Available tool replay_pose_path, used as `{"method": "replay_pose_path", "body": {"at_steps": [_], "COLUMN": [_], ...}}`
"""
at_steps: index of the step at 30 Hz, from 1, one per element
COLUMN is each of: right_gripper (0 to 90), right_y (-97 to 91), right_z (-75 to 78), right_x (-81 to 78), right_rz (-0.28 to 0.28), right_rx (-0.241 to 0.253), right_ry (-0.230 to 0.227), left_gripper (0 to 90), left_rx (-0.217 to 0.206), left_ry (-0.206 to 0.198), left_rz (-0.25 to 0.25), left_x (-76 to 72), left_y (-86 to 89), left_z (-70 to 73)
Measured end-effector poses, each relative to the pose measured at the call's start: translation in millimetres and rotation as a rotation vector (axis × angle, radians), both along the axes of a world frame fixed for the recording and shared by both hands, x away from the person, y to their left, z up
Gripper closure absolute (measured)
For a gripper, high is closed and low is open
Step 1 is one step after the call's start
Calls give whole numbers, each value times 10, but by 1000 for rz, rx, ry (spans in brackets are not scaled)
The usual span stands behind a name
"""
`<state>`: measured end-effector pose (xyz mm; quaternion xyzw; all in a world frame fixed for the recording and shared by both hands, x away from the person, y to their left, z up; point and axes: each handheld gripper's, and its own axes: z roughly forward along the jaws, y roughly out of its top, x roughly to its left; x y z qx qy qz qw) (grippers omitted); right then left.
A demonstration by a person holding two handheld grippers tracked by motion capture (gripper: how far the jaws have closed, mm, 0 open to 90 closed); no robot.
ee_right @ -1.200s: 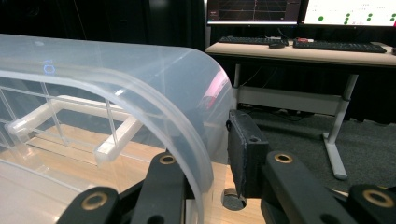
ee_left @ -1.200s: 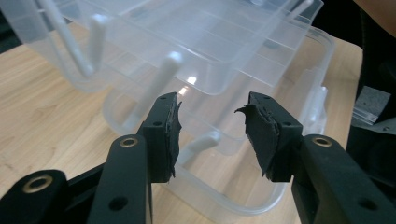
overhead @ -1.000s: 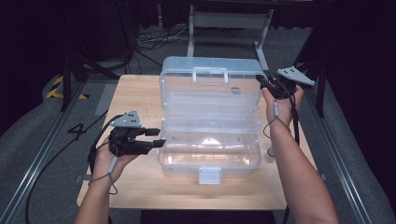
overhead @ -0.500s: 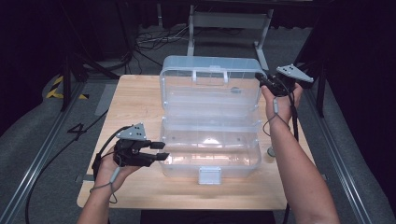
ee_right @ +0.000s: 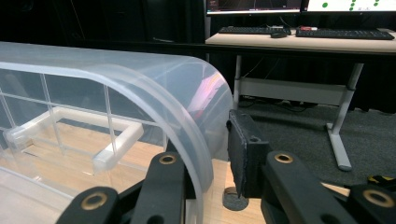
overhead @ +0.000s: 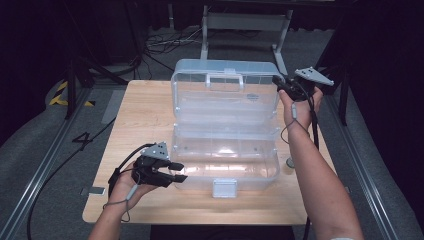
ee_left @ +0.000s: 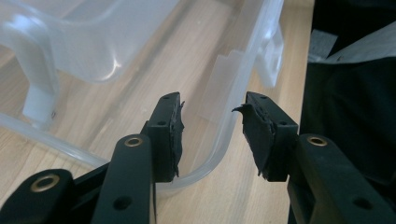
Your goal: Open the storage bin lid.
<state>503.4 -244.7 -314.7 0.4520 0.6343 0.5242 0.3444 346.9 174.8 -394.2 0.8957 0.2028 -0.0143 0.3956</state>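
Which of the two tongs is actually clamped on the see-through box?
The right tongs, gripping the raised lid's edge of the clear plastic box. The left tongs straddle the base's front corner, and their pads are not touching it.

Glossy clear plastic box (overhead: 225, 125) on matt wooden table (overhead: 135, 130).

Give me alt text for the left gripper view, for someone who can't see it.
The left tongs straddle the rounded front corner rim of a clear plastic box, one black jaw inside and one outside, pads not yet touching it, having just been closing. Beneath lies a wooden table, and the box's latch tab shows farther along.
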Motion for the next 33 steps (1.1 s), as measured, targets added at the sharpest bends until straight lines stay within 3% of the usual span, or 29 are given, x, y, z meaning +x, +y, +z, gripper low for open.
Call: {"method": "replay_pose_path", "body": {"at_steps": [7,11,17,26,33], "right_gripper": [764,765,766,767,769], "right_y": [2,1,1,-11,-12], "right_z": [-6,-10,-13,-40,-37], "right_x": [28,49,87,166,260], "right_rz": [-2,-1,2,11,14], "right_rx": [-2,-1,0,-3,-12], "right_ry": [-1,5,11,12,46], "left_gripper": [627,679,709,730,746], "left_rx": [0,12,-33,-16,-49], "left_ry": [50,43,21,24,29], "left_rz": [-27,-43,-57,-68,-83], "left_x": [27,16,4,3,25], "left_y": [-55,-98,-85,-159,-155], "left_z": [-65,-89,-141,-181,-212]}}
